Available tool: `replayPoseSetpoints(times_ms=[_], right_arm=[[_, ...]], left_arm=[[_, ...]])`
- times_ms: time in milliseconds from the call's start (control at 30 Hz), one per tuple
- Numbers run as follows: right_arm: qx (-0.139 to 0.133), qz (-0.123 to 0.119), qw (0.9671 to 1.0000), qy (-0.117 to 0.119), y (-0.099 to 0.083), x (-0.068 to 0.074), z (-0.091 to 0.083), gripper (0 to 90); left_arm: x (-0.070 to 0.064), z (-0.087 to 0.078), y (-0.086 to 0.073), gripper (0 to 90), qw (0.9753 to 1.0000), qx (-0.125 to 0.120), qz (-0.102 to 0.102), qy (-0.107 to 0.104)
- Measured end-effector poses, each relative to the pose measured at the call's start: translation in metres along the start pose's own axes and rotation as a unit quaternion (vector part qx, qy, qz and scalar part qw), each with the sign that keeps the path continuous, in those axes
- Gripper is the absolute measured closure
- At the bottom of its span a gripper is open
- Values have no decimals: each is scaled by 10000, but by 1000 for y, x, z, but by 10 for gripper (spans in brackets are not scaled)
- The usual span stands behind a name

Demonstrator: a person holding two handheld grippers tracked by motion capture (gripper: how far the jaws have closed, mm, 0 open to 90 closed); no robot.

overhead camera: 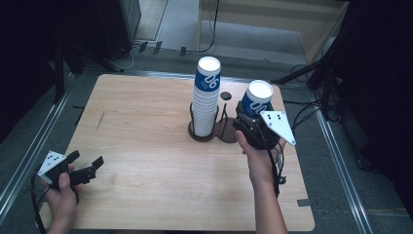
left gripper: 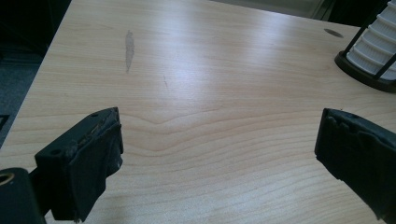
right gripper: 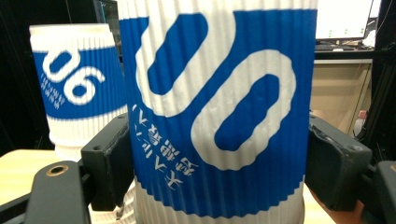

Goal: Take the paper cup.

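Observation:
A tall stack of blue-and-white ribbed paper cups (overhead camera: 207, 95) stands upside down in the left ring of a dark two-ring holder (overhead camera: 214, 132). Just right of it, a single cup (overhead camera: 257, 97) of the same kind is held above the holder's right side, with my right gripper (overhead camera: 255, 122) shut on it. In the right gripper view that cup (right gripper: 219, 107) sits between both pads, and the stack (right gripper: 77, 84) rises behind at the left. My left gripper (overhead camera: 87, 168) hovers open near the table's front left corner, holding nothing; its pads (left gripper: 88, 154) stand wide apart over bare wood.
The wooden table (overhead camera: 146, 146) has a dark smudge (left gripper: 129, 46) at its left and a small round hole (overhead camera: 225, 95) behind the holder. Black stands and cables ring the table on the grey floor. A lit monitor (right gripper: 343, 18) sits far behind.

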State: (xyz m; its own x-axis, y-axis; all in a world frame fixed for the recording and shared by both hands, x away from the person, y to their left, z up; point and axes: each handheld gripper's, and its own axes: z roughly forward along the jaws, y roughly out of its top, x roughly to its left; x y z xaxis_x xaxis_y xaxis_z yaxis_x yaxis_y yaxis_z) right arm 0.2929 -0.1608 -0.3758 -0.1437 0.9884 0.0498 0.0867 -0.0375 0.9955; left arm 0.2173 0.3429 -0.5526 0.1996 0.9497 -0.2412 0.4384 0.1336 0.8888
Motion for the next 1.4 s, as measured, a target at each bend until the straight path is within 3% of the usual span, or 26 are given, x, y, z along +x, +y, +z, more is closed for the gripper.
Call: replayPoseSetpoints(times_ms=[267, 567, 733, 1000, 1133, 1400], right_arm=[[83, -23, 10000, 19, -20, -3, -12, 202], [225, -275, 9993, 89, -46, 1, -26, 202], [281, -230, 9993, 110, -58, -1, -31, 202], [393, -254, 9988, 122, -76, -3, -37, 202], [462, -244, 9985, 182, -88, -1, -39, 202], [539, -288, 9978, 265, -96, 4, -37, 202]], left_arm=[[0, 0, 0, 18, 10000, -8, -5, 13], [1, 0, 0, 18, 10000, -4, -42, -62], [0, 0, 0, 18, 10000, -16, -20, -37], [-2, 1, 0, 18, 10000, -3, 25, -14], [-4, 1, 0, 18, 9999, 139, 73, 40], [-12, -2, 7, 18, 9998, 144, 105, -77]])
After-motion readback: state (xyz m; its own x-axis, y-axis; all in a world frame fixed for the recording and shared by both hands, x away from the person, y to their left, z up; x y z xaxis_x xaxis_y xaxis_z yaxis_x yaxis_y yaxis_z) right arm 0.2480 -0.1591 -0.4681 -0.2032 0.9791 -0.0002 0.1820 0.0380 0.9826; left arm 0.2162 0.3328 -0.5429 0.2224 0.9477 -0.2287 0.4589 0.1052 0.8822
